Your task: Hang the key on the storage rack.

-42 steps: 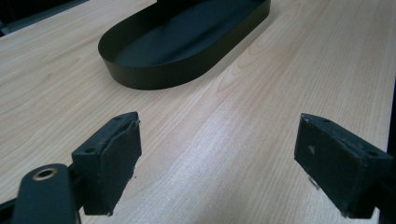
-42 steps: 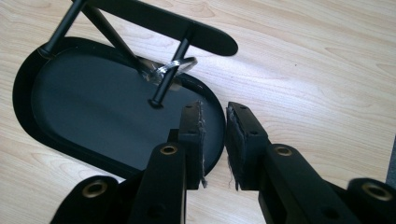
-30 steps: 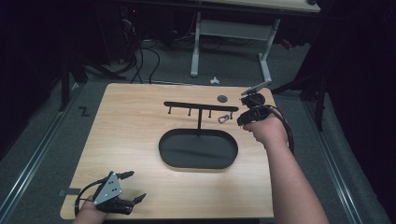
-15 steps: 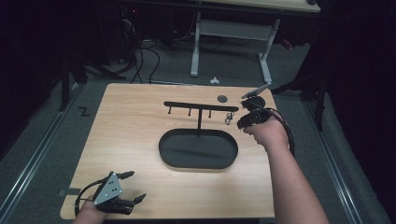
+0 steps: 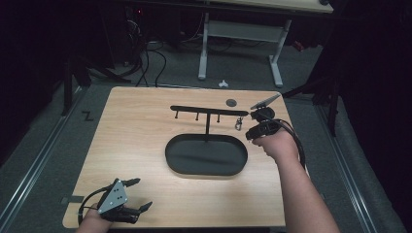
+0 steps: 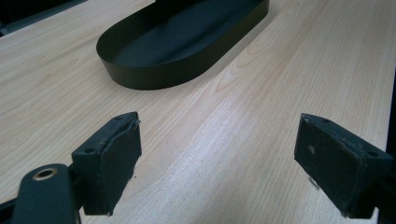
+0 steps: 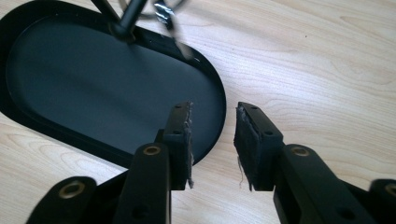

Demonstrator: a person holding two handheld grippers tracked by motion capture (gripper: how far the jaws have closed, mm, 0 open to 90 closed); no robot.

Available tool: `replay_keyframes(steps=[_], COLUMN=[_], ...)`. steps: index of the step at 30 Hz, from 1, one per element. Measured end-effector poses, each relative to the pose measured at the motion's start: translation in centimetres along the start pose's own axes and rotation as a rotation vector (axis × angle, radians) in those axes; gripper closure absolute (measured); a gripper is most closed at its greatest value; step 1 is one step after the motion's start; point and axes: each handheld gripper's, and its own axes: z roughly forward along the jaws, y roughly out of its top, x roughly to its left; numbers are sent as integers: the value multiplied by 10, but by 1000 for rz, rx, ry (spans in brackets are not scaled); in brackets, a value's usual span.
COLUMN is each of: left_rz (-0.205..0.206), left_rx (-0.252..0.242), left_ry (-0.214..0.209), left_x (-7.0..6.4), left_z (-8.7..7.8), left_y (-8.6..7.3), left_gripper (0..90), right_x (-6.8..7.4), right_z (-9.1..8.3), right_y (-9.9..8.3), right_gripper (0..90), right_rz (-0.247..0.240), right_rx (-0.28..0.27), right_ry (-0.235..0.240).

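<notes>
While left gripper point(image 5: 138, 194) rests wide open at table point(image 5: 141, 126) corner, right gripper point(image 7: 212, 140) hovers slightly parted, empty, near key ring point(image 5: 238, 124) on stand point(image 5: 209, 110).

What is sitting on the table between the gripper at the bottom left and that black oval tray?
Nothing: between the left gripper and the black oval tray there is bare wood tabletop. The high view shows it, and the left gripper view shows bare wood ahead of its open jaws.

The left gripper point(image 5: 138, 194) sits low at the person's near left, jaws spread wide and empty. The right gripper point(image 5: 248, 127) is held out on an extended forearm, jaws slightly parted, gripping nothing.
</notes>
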Motion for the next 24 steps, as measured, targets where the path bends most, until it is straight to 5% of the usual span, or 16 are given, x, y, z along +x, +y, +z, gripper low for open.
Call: replay_keyframes(steps=[24], left_rz=[2], left_rx=[7], left_ry=[0], left_x=[0], left_z=[1], left_y=[0], left_gripper=[153], right_x=[-1], right_z=[37], right_y=[-57], right_gripper=[498], right_rz=[-17], right_rx=[-147], right_ry=[-42])
